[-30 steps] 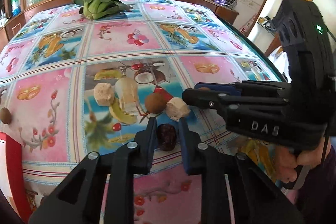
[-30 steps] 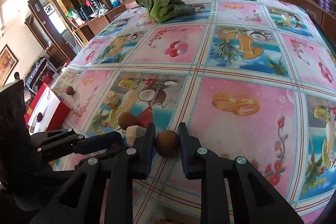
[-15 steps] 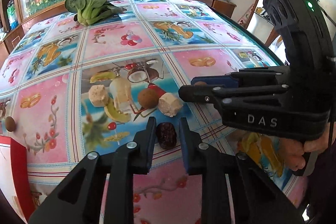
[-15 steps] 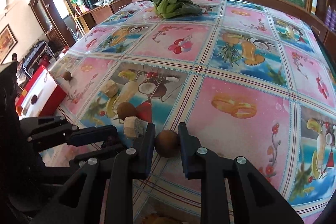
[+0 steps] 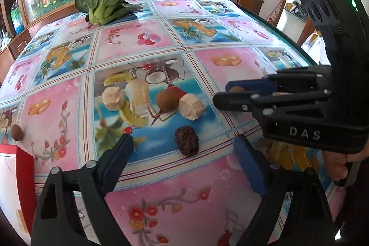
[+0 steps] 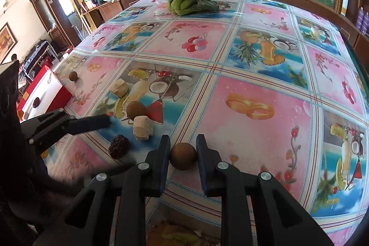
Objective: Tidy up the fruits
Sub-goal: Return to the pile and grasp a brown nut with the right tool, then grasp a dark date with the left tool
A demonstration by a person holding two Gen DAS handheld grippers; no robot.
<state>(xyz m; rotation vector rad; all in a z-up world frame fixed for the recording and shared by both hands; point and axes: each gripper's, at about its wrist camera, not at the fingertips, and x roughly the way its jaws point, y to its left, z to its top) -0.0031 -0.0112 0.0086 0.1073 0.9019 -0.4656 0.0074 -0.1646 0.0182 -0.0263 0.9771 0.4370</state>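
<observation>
Resting just in front of the pale tan cube, a wrinkled dark red date is straddled untouched by the just-opened left gripper; the round brown fruit clamped in the right gripper could be rolled away (once released).

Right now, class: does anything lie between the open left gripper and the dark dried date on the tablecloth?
Nothing visible does. The left gripper, whose jaws have just been opening, stands open with the date lying free on the tablecloth between its fingers. The pale chunk and brown round fruit lie beyond it.
</observation>
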